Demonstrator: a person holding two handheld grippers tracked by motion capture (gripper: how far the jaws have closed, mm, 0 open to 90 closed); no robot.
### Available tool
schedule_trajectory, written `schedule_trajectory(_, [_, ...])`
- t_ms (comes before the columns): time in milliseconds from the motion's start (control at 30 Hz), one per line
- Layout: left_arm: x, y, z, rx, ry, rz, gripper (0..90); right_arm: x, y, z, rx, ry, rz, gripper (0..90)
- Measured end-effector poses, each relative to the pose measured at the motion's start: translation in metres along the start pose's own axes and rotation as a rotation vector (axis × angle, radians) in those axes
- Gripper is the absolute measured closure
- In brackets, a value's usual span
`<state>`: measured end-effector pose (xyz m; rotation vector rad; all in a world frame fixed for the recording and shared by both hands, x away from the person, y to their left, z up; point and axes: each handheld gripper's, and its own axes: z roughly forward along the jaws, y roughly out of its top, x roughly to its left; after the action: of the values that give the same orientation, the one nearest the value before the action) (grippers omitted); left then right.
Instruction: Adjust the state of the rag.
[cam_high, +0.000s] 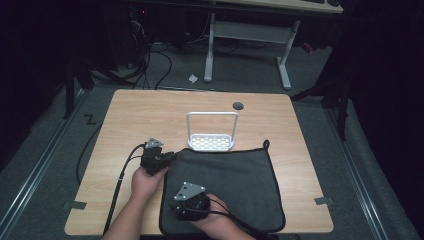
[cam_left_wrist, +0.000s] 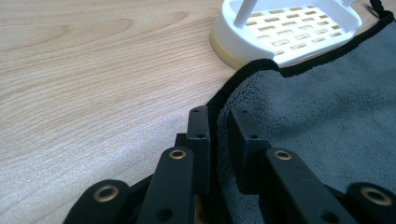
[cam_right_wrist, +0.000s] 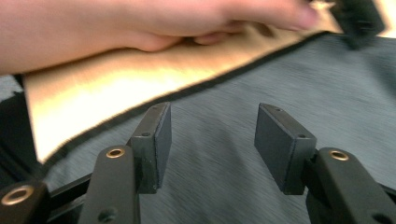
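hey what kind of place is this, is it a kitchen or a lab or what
Probably a lab or recording workspace, not a kitchen. A bare wooden table stands on grey carpet in a darkened room, cables trail across the floor behind it, and a white-legged desk stands farther back.

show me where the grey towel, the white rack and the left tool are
grey towel (cam_high: 240, 180), high view, middle of the cloth.
white rack (cam_high: 212, 142), high view, slotted base.
left tool (cam_left_wrist: 217, 135), left gripper view, between its tips at the towel's edge.

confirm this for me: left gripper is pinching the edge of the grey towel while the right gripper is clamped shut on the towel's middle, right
Not quite. The left gripper does pinch the grey towel by its black-trimmed edge, but the right gripper is open above the towel, its jaws wide apart, as the right gripper view shows.
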<state>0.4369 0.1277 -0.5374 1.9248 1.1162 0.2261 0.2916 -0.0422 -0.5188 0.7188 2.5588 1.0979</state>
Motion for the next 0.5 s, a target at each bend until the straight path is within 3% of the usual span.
schedule_trajectory(233, [0.000, 0.000, 0.000, 0.000, -0.001, 0.003, 78.7, 0.018, 0.010, 0.019, 0.025, 0.079, 0.006, 42.2])
schedule_trajectory(467, [0.000, 0.000, 0.000, 0.001, -0.001, 0.001, 78.6, 0.022, 0.008, 0.024, 0.052, 0.074, -0.032, 41.7])
schedule_trajectory(500, [0.000, 0.000, 0.000, 0.001, -0.001, 0.000, 78.6, 0.022, 0.007, 0.023, 0.054, 0.069, -0.025, 48.1])
